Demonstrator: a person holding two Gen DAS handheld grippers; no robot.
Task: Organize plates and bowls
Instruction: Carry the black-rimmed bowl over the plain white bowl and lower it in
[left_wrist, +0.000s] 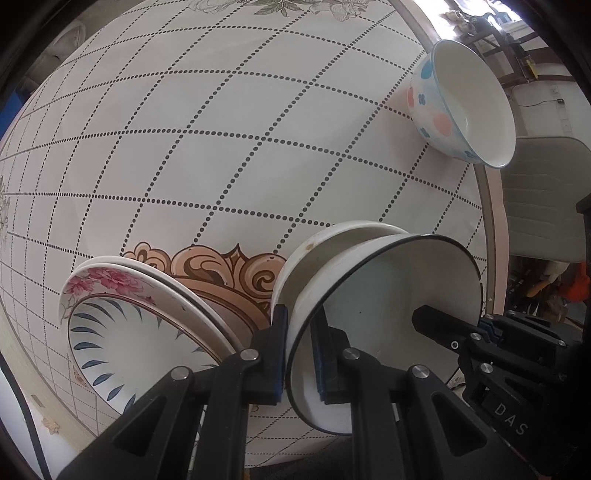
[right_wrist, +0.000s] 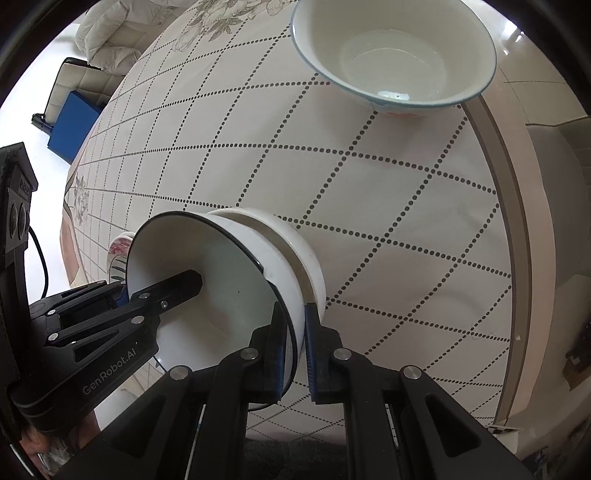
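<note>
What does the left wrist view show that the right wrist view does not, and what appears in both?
Only the left wrist view shows the stacked plates' full painted faces and the dotted bowl's spotted outside. Only the right wrist view shows the blue box on the floor. Both show the black-rimmed bowl nested in a white bowl, with the left gripper and right gripper clamping opposite rims.

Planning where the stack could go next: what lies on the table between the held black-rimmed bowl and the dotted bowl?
Nothing: in both wrist views only bare tablecloth lies between black-rimmed bowl and dotted bowl.
</note>
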